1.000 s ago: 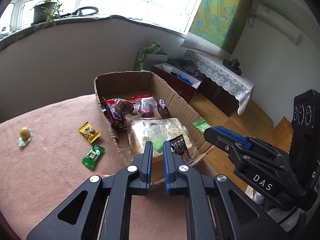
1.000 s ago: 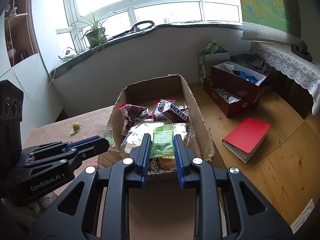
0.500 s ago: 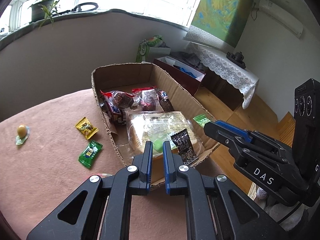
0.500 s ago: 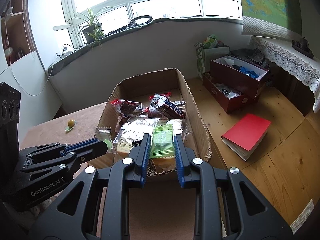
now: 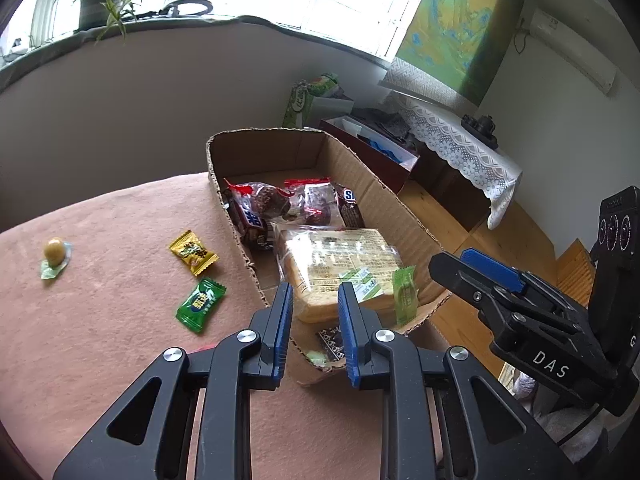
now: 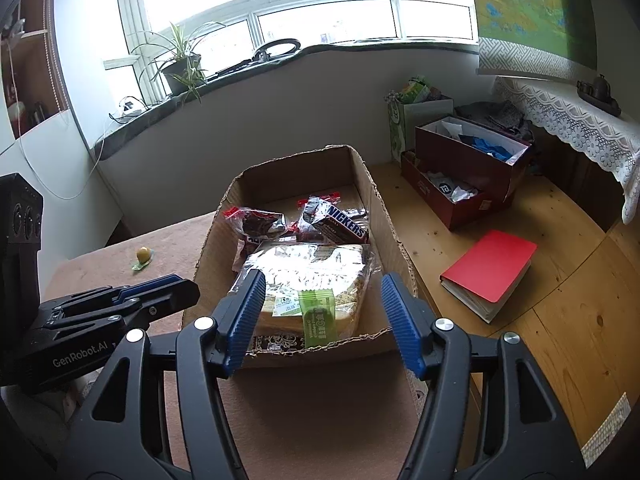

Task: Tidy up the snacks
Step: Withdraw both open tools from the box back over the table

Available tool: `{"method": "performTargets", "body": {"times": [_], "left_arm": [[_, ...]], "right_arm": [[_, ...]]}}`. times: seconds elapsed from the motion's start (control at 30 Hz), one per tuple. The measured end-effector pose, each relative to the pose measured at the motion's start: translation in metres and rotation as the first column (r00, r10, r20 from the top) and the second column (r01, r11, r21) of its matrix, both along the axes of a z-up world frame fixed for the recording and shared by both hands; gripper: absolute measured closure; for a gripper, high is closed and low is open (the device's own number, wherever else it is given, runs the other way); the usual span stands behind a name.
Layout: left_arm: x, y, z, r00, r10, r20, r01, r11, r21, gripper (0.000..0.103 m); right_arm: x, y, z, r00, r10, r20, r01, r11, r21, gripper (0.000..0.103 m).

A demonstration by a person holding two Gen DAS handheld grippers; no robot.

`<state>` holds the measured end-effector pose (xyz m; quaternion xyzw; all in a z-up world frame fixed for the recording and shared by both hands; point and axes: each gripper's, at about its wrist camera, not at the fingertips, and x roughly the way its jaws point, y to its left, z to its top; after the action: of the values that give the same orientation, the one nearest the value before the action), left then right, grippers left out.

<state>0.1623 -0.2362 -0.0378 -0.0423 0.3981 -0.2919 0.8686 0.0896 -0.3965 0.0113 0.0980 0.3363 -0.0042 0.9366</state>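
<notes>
A cardboard box (image 5: 380, 188) (image 6: 384, 216) holds a bagged bread loaf (image 5: 332, 256) (image 6: 312, 272), Snickers bars (image 6: 340, 224), dark snack packs (image 5: 260, 200), a black packet (image 5: 332, 344) and a green wafer packet (image 6: 318, 318) (image 5: 405, 292) leaning on the loaf. My left gripper (image 5: 314, 300) is open and empty over the box's near wall. My right gripper (image 6: 322, 288) is wide open and empty above the green packet. On the pink cloth lie a yellow candy (image 5: 193, 252), a green candy (image 5: 200, 304) and a round candy (image 5: 54, 256) (image 6: 143, 256).
The pink cloth (image 5: 100, 340) covers the table left of the box. A red book (image 6: 492, 268) lies on the wooden surface to the right. Dark red boxes (image 6: 464, 168) stand behind it. The other gripper shows in each view, the right one (image 5: 520, 308) and the left one (image 6: 100, 312).
Both grippers have opened. The green wafer packet left the right gripper and now rests on the loaf. The black packet left the left gripper and lies at the box's near end.
</notes>
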Motion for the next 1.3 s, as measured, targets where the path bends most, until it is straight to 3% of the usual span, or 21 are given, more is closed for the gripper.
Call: {"method": "performTargets", "body": {"times": [0.2,0.33,0.77,1.07,1.1,1.23,1.3], "left_arm": [[-0.002,0.025,0.006,0.999,0.037,0.001,-0.037,0.999,-0.026,0.082],[-0.003,0.059,0.012,0.995,0.098,0.006,-0.098,0.994,-0.058,0.082],[-0.019,0.168,0.006,0.958,0.285,-0.012,-0.285,0.954,-0.089,0.082],[-0.021,0.199,-0.005,0.947,0.32,-0.033,-0.322,0.943,-0.084,0.082],[-0.021,0.2,-0.005,0.947,0.321,-0.035,-0.322,0.943,-0.085,0.082],[-0.017,0.206,-0.006,0.947,0.32,-0.039,-0.322,0.942,-0.09,0.082],[-0.015,0.208,-0.007,0.947,0.318,-0.042,-0.32,0.943,-0.088,0.082]], "right_arm": [[-0.007,0.01,0.007,1.0,0.011,0.017,-0.011,1.0,-0.005,0.034],[-0.016,0.016,0.014,0.999,0.014,0.041,-0.015,1.0,0.009,0.027],[-0.059,0.064,0.023,0.988,0.131,0.086,-0.138,0.987,0.08,0.027],[-0.062,0.126,-0.012,0.963,0.268,-0.014,-0.266,0.961,0.074,0.027],[-0.059,0.131,-0.017,0.961,0.277,-0.026,-0.274,0.959,0.078,0.028],[-0.039,0.145,-0.043,0.952,0.288,-0.099,-0.278,0.955,0.103,0.049],[-0.028,0.149,-0.052,0.953,0.275,-0.125,-0.265,0.96,0.092,0.05]]}}
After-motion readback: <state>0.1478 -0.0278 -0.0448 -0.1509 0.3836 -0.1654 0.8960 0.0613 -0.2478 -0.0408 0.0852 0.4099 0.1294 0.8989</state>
